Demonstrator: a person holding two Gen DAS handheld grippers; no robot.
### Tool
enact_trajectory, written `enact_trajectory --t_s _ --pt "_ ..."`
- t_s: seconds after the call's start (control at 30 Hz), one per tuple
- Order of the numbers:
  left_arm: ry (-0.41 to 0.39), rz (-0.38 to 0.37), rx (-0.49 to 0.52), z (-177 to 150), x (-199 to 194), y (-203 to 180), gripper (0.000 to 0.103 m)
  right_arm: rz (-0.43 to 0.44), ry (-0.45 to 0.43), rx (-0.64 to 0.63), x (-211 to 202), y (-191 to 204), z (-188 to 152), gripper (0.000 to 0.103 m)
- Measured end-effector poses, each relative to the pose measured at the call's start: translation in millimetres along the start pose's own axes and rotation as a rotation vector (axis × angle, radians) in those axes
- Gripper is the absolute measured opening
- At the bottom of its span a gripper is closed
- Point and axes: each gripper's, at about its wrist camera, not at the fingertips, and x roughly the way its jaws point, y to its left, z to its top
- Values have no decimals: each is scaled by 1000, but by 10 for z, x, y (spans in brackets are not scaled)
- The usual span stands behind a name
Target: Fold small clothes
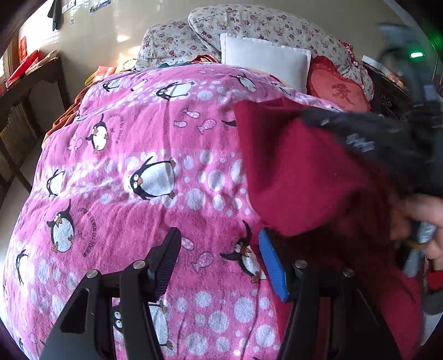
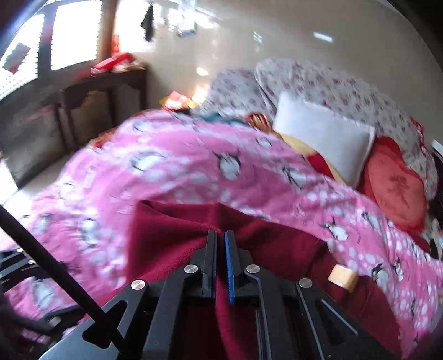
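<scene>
A dark red knit garment (image 1: 299, 171) hangs lifted over the right side of a pink penguin-print blanket (image 1: 155, 155). My left gripper (image 1: 218, 249) is open and empty over the blanket, its blue pad beside the garment's lower edge. My right gripper (image 2: 220, 238) is shut on the dark red garment (image 2: 171, 229), which bunches between its fingers and drapes below. It appears blurred in the left wrist view (image 1: 387, 144), holding the garment up. A tan tag (image 2: 342, 277) shows on the garment.
A white pillow (image 1: 265, 58), a red embroidered cushion (image 1: 340, 88) and floral bedding (image 1: 249, 25) lie at the far end of the bed. A dark wooden table (image 2: 105, 83) stands left by the wall. A black cable (image 2: 55, 268) crosses the lower left.
</scene>
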Motion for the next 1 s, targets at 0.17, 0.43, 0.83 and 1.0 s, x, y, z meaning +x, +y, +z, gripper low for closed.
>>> enact_trajectory --t_s 0.17,0.43,0.83,1.0 --pt "-38 24 30 21 -114 -69 58 116 -7 121 -233 -286 -202 43" --pt "-87 -6 48 59 -212 -277 66 -256 -9 242 -1399 -1486 -1151 84" --pt "15 -42 150 -46 67 -649 66 -281 -54 378 -1491 -1923 -1365 5" --pt "61 9 178 -147 179 -691 66 -267 62 433 -1127 -2124 -1468 15"
